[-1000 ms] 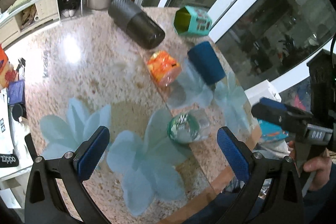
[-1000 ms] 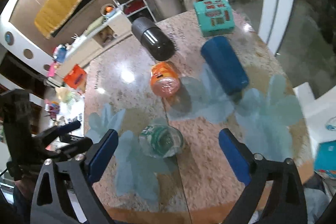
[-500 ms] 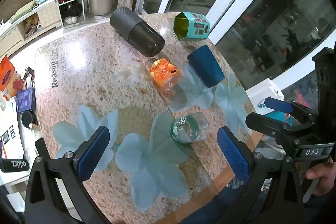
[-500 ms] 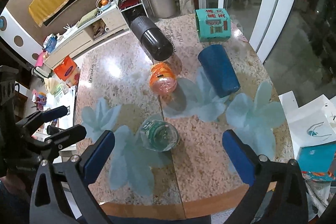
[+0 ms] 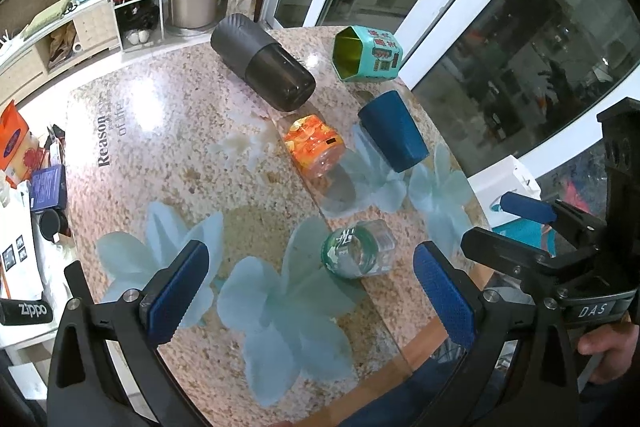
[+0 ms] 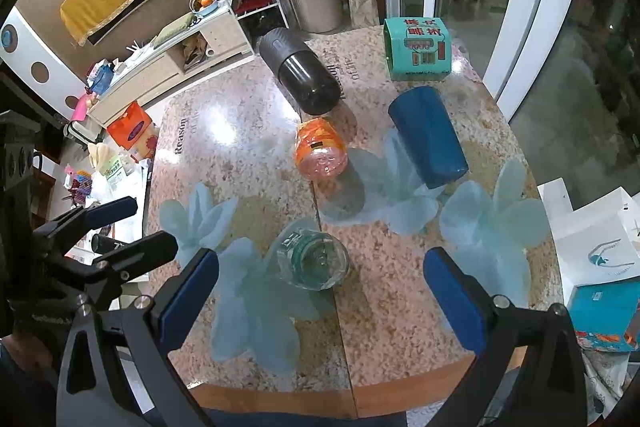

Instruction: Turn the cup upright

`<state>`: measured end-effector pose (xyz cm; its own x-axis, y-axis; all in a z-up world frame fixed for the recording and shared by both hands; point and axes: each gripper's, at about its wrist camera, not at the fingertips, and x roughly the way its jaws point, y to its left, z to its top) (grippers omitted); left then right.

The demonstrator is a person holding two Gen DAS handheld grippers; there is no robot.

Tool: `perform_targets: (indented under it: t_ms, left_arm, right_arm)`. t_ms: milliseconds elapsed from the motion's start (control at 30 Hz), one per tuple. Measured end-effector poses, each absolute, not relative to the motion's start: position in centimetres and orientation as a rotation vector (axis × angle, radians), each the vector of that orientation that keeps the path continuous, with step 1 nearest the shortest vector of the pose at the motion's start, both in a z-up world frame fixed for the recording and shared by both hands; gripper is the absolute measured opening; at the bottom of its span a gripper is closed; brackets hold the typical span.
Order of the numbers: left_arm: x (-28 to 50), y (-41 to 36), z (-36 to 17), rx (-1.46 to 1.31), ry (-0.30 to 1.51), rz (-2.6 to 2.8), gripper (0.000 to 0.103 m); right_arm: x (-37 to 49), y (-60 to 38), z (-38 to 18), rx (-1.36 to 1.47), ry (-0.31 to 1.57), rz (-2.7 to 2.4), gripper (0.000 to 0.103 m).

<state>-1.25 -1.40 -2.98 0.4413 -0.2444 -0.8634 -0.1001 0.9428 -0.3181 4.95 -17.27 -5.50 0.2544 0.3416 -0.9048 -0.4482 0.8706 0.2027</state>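
Several cups lie on their sides on a granite table [image 5: 168, 131] [image 6: 248, 131]: a clear glass with a green label [image 5: 357, 252] [image 6: 313, 260] nearest me, an orange cup [image 5: 315, 143] [image 6: 320, 148], a dark blue cup [image 5: 393, 137] [image 6: 427, 135] and a big dark grey cup [image 5: 262, 62] [image 6: 304, 71]. My left gripper [image 5: 310, 297] is open and empty, high above the near table edge. My right gripper [image 6: 320, 301] is also open and empty, high above the glass. Each gripper shows in the other's view, the right one [image 5: 520, 223] and the left one [image 6: 120, 227].
A teal hexagonal tin [image 5: 368, 54] [image 6: 418, 49] lies on its side at the far end of the table. White and teal boxes [image 6: 600, 267] sit off the right edge. A cluttered white counter [image 5: 24, 187] runs along the left. Glass doors stand behind the table.
Both grippers have risen and pulled back from the table, so the cups look smaller and more of the table shows. Nothing on the table has moved.
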Motion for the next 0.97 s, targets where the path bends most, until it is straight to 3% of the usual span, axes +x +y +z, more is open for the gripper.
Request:
perform_targets:
  t_ms: [967]
  left_arm:
    - [-1.33, -2.37, -2.76, -0.29, 1.136, -0.084, 0.103]
  right_arm:
    - [4.55, -17.95, -5.54, -0.069, 1.204, 0.54, 0.103]
